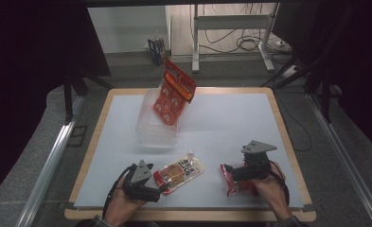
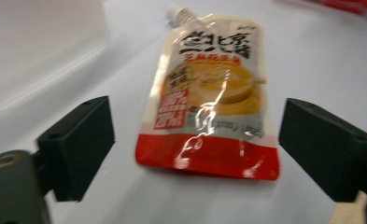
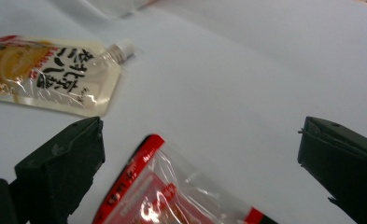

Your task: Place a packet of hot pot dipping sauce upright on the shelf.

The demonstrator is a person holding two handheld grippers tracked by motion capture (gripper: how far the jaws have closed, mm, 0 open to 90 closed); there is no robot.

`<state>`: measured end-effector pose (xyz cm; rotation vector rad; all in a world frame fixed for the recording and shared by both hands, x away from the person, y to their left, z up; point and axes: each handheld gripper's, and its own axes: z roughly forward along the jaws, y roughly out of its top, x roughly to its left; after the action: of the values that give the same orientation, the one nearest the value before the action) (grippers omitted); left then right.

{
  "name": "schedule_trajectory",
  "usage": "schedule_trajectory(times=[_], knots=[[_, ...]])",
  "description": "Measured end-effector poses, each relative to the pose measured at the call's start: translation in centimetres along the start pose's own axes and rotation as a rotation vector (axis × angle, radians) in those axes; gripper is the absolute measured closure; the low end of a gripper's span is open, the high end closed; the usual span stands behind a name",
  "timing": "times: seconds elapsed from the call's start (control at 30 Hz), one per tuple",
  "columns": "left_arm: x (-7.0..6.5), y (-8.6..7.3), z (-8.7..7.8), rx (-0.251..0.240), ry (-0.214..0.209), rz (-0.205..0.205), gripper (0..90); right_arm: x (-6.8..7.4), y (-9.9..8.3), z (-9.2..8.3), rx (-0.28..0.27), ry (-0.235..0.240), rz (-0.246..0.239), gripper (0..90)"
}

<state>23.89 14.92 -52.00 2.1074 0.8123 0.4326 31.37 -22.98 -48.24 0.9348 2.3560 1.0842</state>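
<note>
A cream and red spout pouch lies flat near the table's front edge, its cap pointing away from me. My left gripper is at its red bottom end. In the left gripper view the pouch lies between the wide-apart jaws of that gripper, and neither pad touches it. To the right, my right gripper hovers over a clear packet with red edges. In the right gripper view that packet lies below this open gripper, with the spout pouch farther off at the upper left.
A clear plastic container stands at the back left of the white mat, and an orange snack bag leans upright in it. Beyond the table are a desk frame and cables on the floor.
</note>
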Motion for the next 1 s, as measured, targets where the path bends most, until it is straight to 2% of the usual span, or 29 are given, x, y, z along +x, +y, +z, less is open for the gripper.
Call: schedule_trajectory(times=[0.03, 0.13, 0.17, 0.33, 0.37, 0.4, 0.47, 0.53, 0.6, 0.67, 0.73, 0.77, 0.8, 0.83, 0.87, 0.9, 0.93, 1.0], knots=[[-0.2, 0.2, 0.1, 0.001, -0.021, 0.016, 17.8, -0.1, -0.4, -0.4, 0.001, -0.016, 0.001, 0.5], [-0.4, 0.3, 0.2, 0.003, -0.040, 0.034, 23.9, -0.3, -0.8, -0.8, -0.005, -0.020, 0.018, 0.6], [-0.7, 0.5, 0.4, 0.004, -0.062, 0.045, 26.1, -0.5, -1.2, -1.2, -0.007, -0.029, 0.038, 1.0], [-1.1, 1.3, 0.8, -0.018, -0.090, 0.050, 34.5, -1.0, -2.1, -2.0, -0.016, -0.050, 0.075, 1.3], [-1.4, 1.8, 1.1, -0.030, -0.113, 0.052, 36.5, -1.1, -2.2, -2.2, -0.015, -0.055, 0.079, 1.4], [-1.4, 1.8, 1.1, -0.030, -0.113, 0.052, 37.9, -1.1, -2.2, -2.2, -0.015, -0.055, 0.079, 1.4], [-2.0, 2.5, 2.0, -0.035, -0.150, 0.055, 41.1, -1.2, -2.7, -2.6, -0.013, -0.068, 0.076, 1.3], [-2.2, 2.7, 2.4, -0.037, -0.163, 0.060, 43.0, -1.2, -2.8, -2.8, -0.010, -0.073, 0.075, 1.3], [-3.1, 3.4, 3.3, -0.032, -0.196, 0.092, 48.7, -1.4, -3.3, -3.2, 0.000, -0.089, 0.069, 1.3], [-3.5, 3.6, 3.6, -0.033, -0.206, 0.100, 50.7, -1.5, -3.5, -3.4, 0.002, -0.092, 0.069, 1.3], [-4.0, 4.1, 4.2, -0.030, -0.230, 0.107, 56.2, -1.6, -3.8, -3.7, 0.003, -0.093, 0.082, 1.3], [-4.5, 4.5, 4.9, -0.028, -0.237, 0.110, 62.9, -1.8, -4.1, -4.0, 0.001, -0.093, 0.096, 1.3], [-4.5, 4.5, 4.9, -0.028, -0.237, 0.110, 66.8, -1.8, -4.1, -4.0, 0.001, -0.093, 0.096, 1.3], [-4.7, 4.8, 5.3, -0.026, -0.240, 0.108, 66.8, -1.9, -4.2, -4.2, -0.002, -0.092, 0.101, 1.3], [-5.0, 5.2, 6.0, -0.026, -0.246, 0.112, 73.0, -1.9, -4.4, -4.5, -0.005, -0.094, 0.110, 1.3], [-5.0, 5.2, 6.0, -0.026, -0.246, 0.112, 76.5, -1.9, -4.5, -4.7, -0.004, -0.096, 0.111, 1.3], [-5.1, 5.4, 6.3, -0.027, -0.254, 0.114, 76.5, -1.9, -4.5, -4.7, -0.004, -0.096, 0.111, 1.3], [-5.5, 6.0, 6.9, -0.029, -0.281, 0.115, 83.5, -2.0, -4.7, -4.9, -0.008, -0.097, 0.118, 1.3]])
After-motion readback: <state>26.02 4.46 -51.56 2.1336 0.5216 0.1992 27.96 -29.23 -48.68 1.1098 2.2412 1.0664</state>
